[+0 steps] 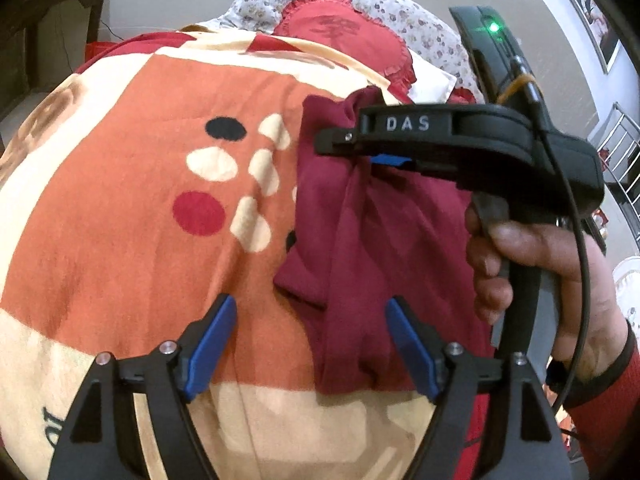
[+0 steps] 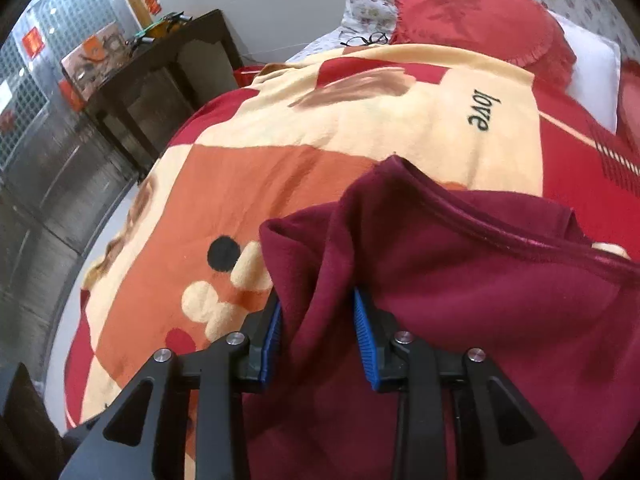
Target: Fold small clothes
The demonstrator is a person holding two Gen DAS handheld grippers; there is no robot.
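A fleece blanket [image 1: 132, 240] printed in orange, cream and red, with black, cream and red spots, covered the bed, and along its left side it lay bare. Low over that stretch hung the left gripper [image 1: 310, 344], its blue-padded jaws spread wide with nothing between them; the left pad stood over orange blanket and the right pad over the edge of the cloth.

To the right of the spots lay the dark maroon knit garment [image 1: 360, 240], rumpled into long folds and running from the near edge of the bed toward the pillows. The right gripper [image 1: 348, 148], black with white lettering on its side, was at the garment's far end, held by a hand [image 1: 532, 280] in a red sleeve with a dark cuff. From its own camera the right gripper [image 2: 318, 332] had a raised ridge of maroon cloth between its two blue pads, which seemed to press on the fabric (the cloth draped over them, so the contact was hard to see).

Beyond, toward the head of the bed, a red frilled heart-shaped cushion [image 1: 344, 36] rested on floral-print pillows [image 1: 420, 20].
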